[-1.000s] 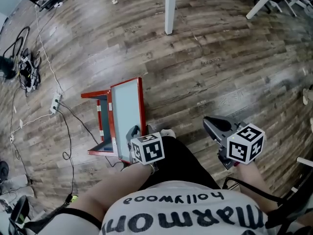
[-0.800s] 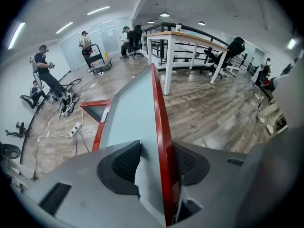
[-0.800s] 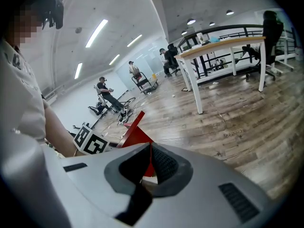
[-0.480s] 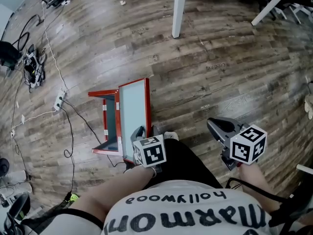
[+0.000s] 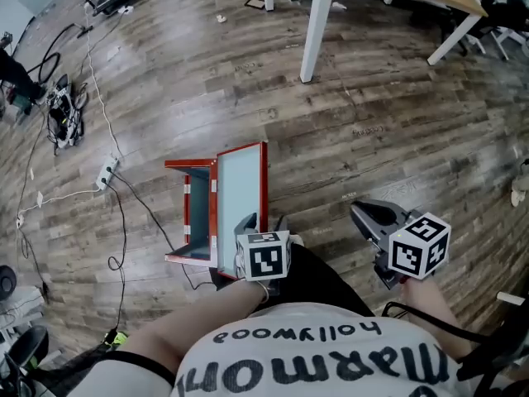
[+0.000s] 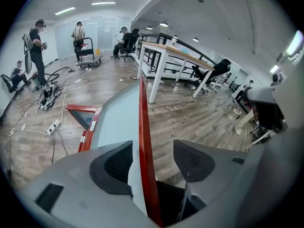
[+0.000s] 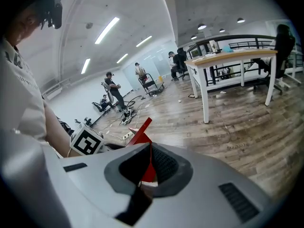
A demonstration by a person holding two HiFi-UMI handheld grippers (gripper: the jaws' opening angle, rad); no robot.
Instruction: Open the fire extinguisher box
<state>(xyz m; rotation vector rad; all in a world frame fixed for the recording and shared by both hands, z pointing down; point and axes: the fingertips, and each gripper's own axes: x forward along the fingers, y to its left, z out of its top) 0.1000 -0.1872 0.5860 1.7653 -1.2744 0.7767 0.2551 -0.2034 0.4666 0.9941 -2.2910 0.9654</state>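
Note:
The red fire extinguisher box stands on the wooden floor with its glass-paned door swung open toward me. My left gripper is at the door's near edge. In the left gripper view the door's red edge runs between the jaws of the left gripper, which are opening; the right pad stands apart from the edge. The box body lies behind to the left. My right gripper hovers over the floor to the right, shut on nothing.
A wooden-topped table on white legs stands behind the box. A power strip and cables trail on the floor at left. Several people and a cart are far back in the room.
The left gripper's jaws have spread wider around the door's edge. The head view has shifted, so the box and table sit lower in the picture. The right gripper has stayed put.

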